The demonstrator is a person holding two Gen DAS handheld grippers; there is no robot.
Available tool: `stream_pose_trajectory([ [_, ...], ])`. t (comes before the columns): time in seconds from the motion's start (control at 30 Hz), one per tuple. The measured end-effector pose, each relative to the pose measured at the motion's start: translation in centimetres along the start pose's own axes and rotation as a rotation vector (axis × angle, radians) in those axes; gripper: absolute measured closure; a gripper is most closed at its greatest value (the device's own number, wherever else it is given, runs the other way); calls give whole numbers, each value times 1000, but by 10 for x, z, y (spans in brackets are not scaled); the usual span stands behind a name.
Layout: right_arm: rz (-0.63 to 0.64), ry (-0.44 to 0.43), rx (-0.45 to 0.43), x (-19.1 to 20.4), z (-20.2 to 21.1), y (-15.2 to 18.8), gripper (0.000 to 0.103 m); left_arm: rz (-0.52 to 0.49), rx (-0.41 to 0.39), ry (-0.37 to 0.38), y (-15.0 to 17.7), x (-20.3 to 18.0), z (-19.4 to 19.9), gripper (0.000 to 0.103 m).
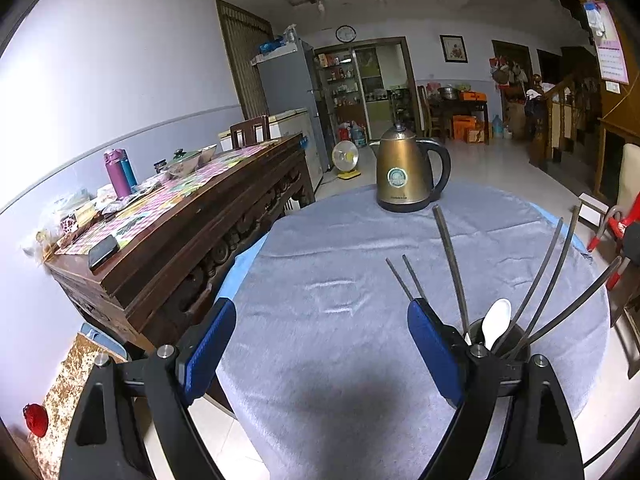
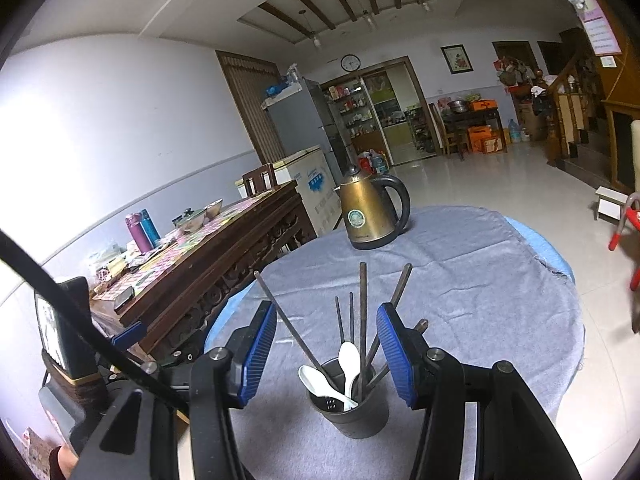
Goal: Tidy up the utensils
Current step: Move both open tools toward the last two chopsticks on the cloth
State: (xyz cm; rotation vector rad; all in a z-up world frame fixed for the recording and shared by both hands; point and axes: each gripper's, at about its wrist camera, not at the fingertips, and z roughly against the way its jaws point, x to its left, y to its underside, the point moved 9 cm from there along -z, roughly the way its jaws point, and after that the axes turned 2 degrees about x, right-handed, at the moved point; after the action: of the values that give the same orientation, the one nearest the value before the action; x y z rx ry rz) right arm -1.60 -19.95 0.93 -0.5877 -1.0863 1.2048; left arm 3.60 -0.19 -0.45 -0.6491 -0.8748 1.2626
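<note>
A dark cylindrical utensil holder stands on the round table's grey cloth. It holds two white spoons and several dark chopsticks. My right gripper is open and empty, its blue pads on either side of the holder, just above it. My left gripper is open and empty over bare cloth. In the left wrist view the holder sits just behind the right finger, with one white spoon and chopsticks fanning out.
A gold electric kettle stands at the table's far side. A carved wooden sideboard with bottles, bowls and a phone runs along the left. A red chair stands to the right. The left gripper's body shows at the left.
</note>
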Motion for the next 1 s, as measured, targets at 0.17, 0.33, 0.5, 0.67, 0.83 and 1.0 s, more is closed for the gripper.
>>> stream_pose_trajectory([
  [0.17, -2, -6, 16, 3, -6, 4, 47, 4, 12, -4, 4, 3, -5, 15],
  [0.33, -8, -15, 35, 4, -12, 7, 47, 7, 23, -9, 7, 7, -9, 15],
  [0.5, 1, -19, 45, 8, -16, 8, 47, 8, 31, -5, 10, 7, -11, 15],
  [0.67, 7, -25, 41, 11, -18, 8, 47, 10, 37, 1, 12, 7, -15, 15],
  [0.83, 1, -26, 37, 10, -17, 7, 47, 17, 45, 2, 15, 8, -17, 15],
  [1.0, -6, -22, 15, 6, -10, 1, 48, 19, 51, 3, 17, 9, -20, 15],
])
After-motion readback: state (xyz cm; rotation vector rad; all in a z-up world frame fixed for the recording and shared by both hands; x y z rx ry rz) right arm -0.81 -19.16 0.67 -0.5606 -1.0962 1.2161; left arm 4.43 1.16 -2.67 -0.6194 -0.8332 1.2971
